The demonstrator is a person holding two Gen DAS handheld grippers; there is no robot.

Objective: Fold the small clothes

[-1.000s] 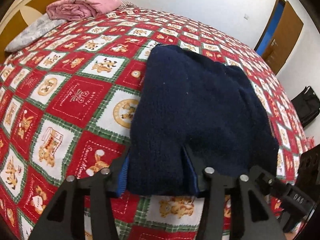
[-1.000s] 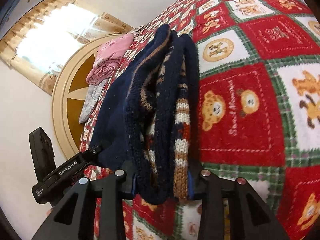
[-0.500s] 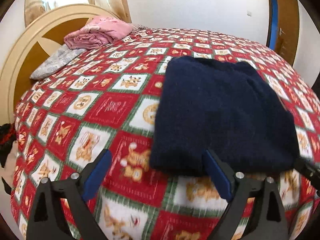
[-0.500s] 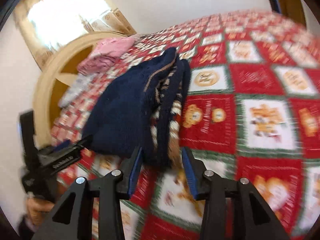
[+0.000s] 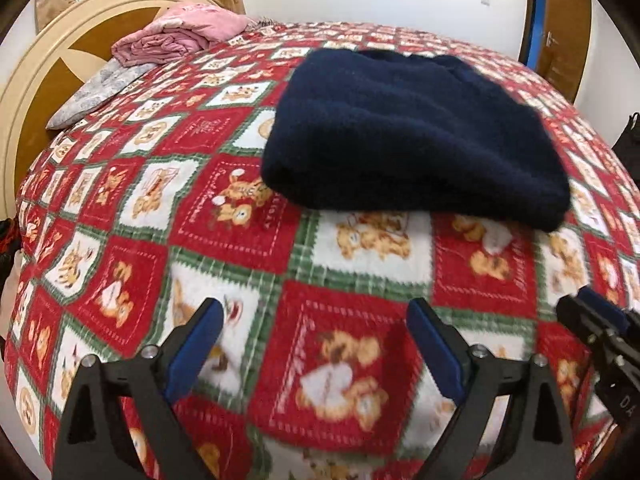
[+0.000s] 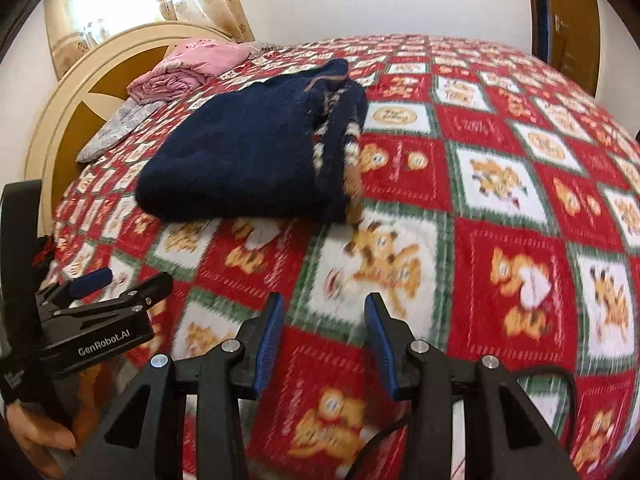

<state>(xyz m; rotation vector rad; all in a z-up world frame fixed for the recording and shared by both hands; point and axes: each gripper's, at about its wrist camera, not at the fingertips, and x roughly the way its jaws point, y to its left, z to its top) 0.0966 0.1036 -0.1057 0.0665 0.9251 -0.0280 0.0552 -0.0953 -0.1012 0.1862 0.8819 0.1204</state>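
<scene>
A folded navy knit sweater (image 5: 412, 136) lies flat on the bed; in the right wrist view (image 6: 248, 156) its patterned brown-and-white edges show stacked on its right side. My left gripper (image 5: 316, 324) is open and empty, pulled back short of the sweater's near edge. My right gripper (image 6: 322, 316) is open and empty, also back from the sweater. The left gripper's body (image 6: 92, 320) shows at the left of the right wrist view.
The bed has a red, green and white teddy-bear quilt (image 5: 240, 240). A folded pink blanket (image 5: 180, 36) and a grey pillow (image 5: 96, 92) lie by the round headboard (image 5: 36, 80). A wooden door (image 5: 560, 28) stands at the far right.
Both grippers let go of the sweater and opened, then drew back toward the near edge of the bed. The sweater now lies folded on the quilt.
</scene>
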